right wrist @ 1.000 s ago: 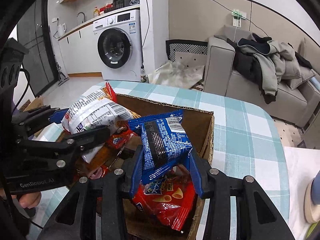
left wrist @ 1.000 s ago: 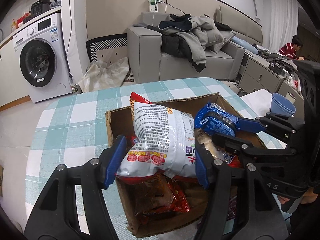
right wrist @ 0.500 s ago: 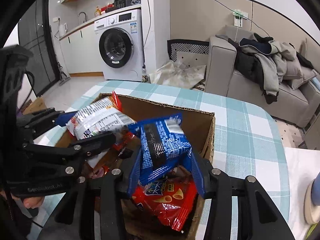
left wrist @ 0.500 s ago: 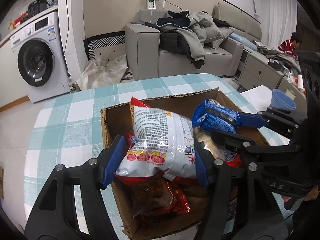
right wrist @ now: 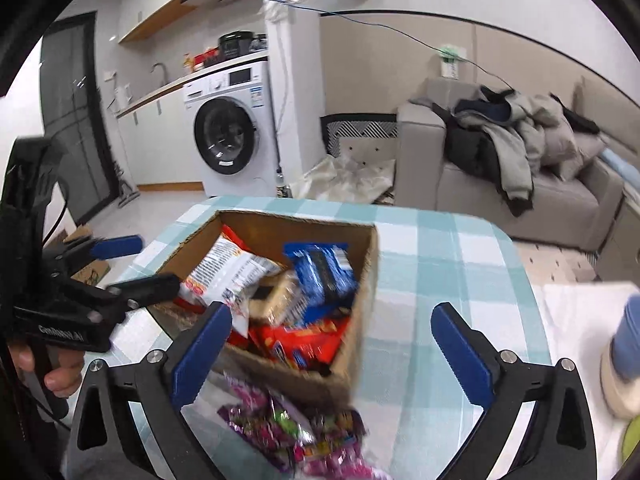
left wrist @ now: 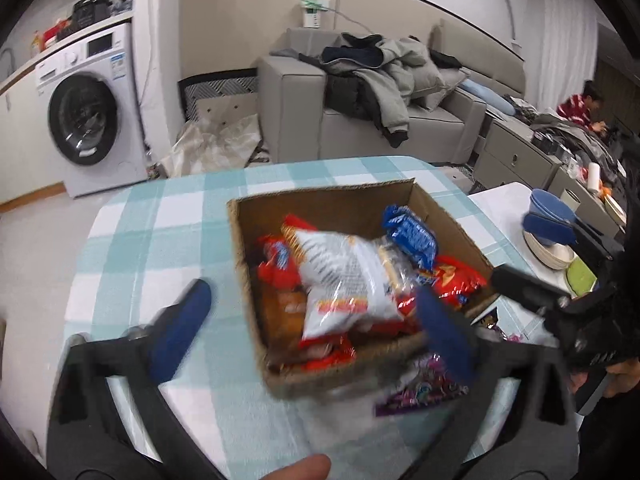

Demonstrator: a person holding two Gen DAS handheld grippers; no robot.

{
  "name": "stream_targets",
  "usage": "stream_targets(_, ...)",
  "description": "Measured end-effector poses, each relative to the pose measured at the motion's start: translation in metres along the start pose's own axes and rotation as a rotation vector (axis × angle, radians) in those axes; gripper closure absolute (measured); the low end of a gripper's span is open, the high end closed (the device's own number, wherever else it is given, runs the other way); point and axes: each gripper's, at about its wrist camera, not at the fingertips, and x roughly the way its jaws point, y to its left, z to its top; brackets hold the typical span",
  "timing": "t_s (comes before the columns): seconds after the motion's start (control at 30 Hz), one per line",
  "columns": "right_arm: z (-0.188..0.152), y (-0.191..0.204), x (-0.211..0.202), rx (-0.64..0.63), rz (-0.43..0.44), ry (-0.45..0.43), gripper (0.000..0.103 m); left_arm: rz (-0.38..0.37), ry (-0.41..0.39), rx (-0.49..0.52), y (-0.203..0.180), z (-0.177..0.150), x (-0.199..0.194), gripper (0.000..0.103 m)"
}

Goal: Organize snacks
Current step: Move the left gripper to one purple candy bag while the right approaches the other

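A cardboard box (left wrist: 320, 196) (right wrist: 362, 280) stands on the checked table and holds several snack packs. A white chip bag (left wrist: 344, 280) (right wrist: 228, 268) and a blue cookie pack (left wrist: 410, 236) (right wrist: 324, 272) lie on top of red packs (left wrist: 456, 280) (right wrist: 308, 340). My left gripper (left wrist: 312, 324) is open and empty, drawn back in front of the box. My right gripper (right wrist: 332, 352) is open and empty, drawn back above the box's near corner. A purple candy bag (left wrist: 424, 384) (right wrist: 292, 432) lies on the table by the box's near side.
Stacked bowls and a blue cup (left wrist: 550, 232) (right wrist: 624, 360) stand on a white surface to the right of the table. A sofa piled with clothes (left wrist: 384, 92) and a washing machine (left wrist: 88, 120) are behind. The teal checked tablecloth (right wrist: 452, 264) surrounds the box.
Both grippers have opened and pulled back. The white chip bag and the blue cookie pack have dropped out of the jaws and now lie in the box.
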Motion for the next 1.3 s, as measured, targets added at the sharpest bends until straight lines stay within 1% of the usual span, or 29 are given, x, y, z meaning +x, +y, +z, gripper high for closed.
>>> stream_targets(0.13, -0.017, -0.01, -0.013, 0.062, 0.019, 0.013, 0.001, -0.014, 0.0, -0.038, 0.007, -0.017, -0.019, 0.001)
stream_targets(0.37, -0.053, -0.006, -0.024, 0.061, 0.026, 0.046, 0.001, -0.012, 0.011, -0.076, 0.011, -0.062, -0.038, 0.001)
stream_targets(0.47, -0.07, -0.004, -0.023, 0.054, 0.031, 0.067, 0.001, -0.017, 0.025, -0.063, 0.008, -0.081, -0.04, 0.001)
stream_targets(0.57, -0.083, -0.004, -0.017, 0.055, 0.023, 0.097, 0.001, -0.002, 0.034, -0.036, 0.004, -0.094, -0.039, 0.001)
stream_targets(0.63, -0.086, -0.003, -0.013, 0.045, 0.017, 0.122, 0.001, 0.005, 0.038, -0.028, 0.002, -0.096, -0.038, 0.001)
stream_targets(0.7, -0.088, -0.001, -0.01, 0.035, 0.008, 0.129, 0.001, 0.012, 0.027, -0.036, 0.001, -0.099, -0.04, 0.001)
stream_targets(0.8, -0.091, 0.0, -0.004, 0.03, 0.001, 0.143, 0.001, 0.032, 0.037, -0.018, -0.003, -0.099, -0.036, 0.001)
stream_targets(1.0, -0.097, -0.001, 0.013, 0.026, -0.021, 0.189, 0.001, 0.013, 0.068, -0.022, -0.002, -0.102, -0.027, 0.001)
stream_targets(1.23, -0.108, -0.01, 0.032, 0.027, -0.094, 0.252, 0.001, 0.014, 0.104, -0.037, 0.003, -0.107, -0.014, 0.001)
stream_targets(1.3, -0.111, -0.013, 0.037, 0.039, -0.084, 0.266, 0.001, 0.014, 0.113, -0.035, 0.003, -0.109, -0.011, 0.001)
